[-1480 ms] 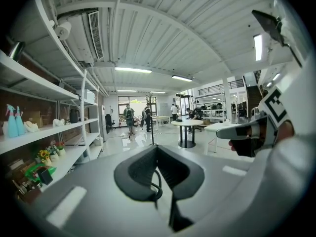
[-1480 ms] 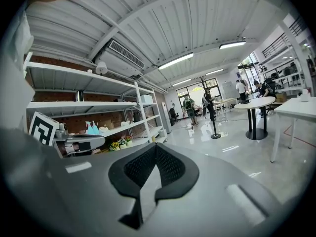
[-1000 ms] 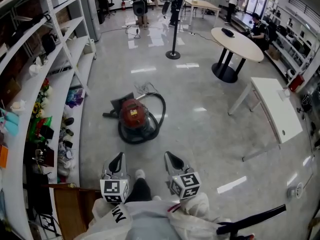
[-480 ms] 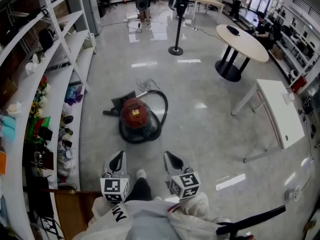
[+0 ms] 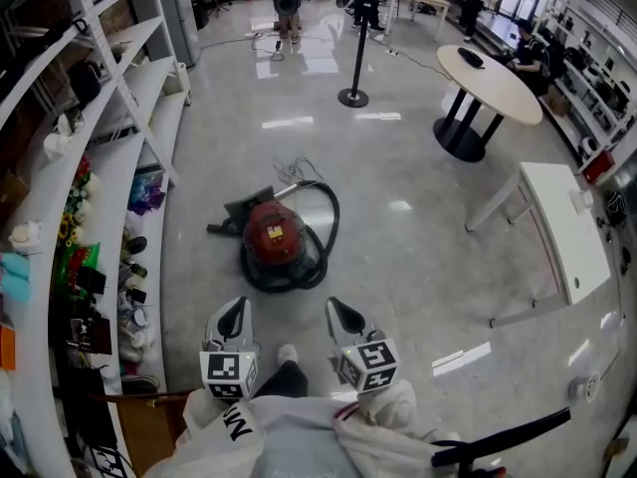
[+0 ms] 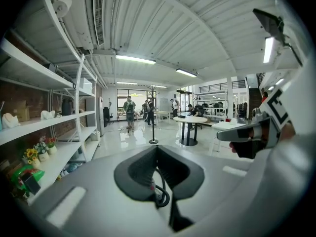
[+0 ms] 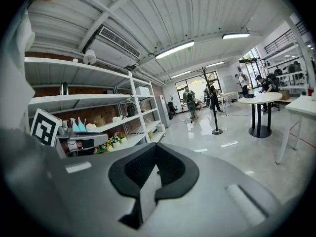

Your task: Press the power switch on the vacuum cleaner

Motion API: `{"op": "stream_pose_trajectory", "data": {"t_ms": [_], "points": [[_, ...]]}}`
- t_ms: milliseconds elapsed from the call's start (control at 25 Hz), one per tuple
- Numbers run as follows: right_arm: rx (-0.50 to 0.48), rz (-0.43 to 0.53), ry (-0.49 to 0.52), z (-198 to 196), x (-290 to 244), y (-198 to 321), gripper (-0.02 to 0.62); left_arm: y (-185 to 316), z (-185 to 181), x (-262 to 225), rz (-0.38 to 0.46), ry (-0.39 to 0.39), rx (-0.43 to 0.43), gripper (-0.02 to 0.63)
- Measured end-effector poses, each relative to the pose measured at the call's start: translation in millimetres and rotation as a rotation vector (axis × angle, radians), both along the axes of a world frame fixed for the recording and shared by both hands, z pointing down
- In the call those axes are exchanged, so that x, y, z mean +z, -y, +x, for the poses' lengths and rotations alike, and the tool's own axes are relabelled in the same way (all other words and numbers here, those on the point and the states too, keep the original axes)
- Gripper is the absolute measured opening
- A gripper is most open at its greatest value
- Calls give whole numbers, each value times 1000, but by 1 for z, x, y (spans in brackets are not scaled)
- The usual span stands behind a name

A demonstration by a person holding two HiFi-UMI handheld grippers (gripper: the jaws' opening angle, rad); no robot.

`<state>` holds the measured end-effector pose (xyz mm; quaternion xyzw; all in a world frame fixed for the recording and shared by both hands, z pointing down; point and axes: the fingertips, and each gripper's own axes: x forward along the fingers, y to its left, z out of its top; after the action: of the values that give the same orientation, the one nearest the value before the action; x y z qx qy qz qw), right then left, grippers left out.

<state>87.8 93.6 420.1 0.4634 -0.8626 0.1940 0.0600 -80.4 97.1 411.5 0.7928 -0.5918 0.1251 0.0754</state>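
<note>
The glossy floor (image 5: 418,257) was flanked on the left by white shelving (image 5: 111,182). The red vacuum cleaner (image 5: 273,235) sat on the floor beside the shelving, its black hose (image 5: 329,229) looped around it. The left gripper (image 5: 236,311) and right gripper (image 5: 334,309) hung well short of it, apart from it, each with jaws closed on nothing.

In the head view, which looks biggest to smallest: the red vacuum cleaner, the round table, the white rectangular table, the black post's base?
Largest: white rectangular table.
Then round table, though farther away.
Then red vacuum cleaner.
Smallest: black post's base, also far, so its true size is unsure.
</note>
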Motion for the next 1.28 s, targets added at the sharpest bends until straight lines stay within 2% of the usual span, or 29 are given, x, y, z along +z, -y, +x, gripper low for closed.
{"op": "stream_pose_trajectory", "data": {"t_ms": [320, 680, 1280], "points": [[27, 21, -8, -18, -10, 40, 0, 45, -20, -9, 19, -1, 27, 0], [40, 13, -34, -46, -8, 66, 0, 77, -47, 1, 1, -21, 43, 0], [52, 11, -92, -62, -16, 85, 0, 98, -71, 6, 0, -80, 33, 0]]}}
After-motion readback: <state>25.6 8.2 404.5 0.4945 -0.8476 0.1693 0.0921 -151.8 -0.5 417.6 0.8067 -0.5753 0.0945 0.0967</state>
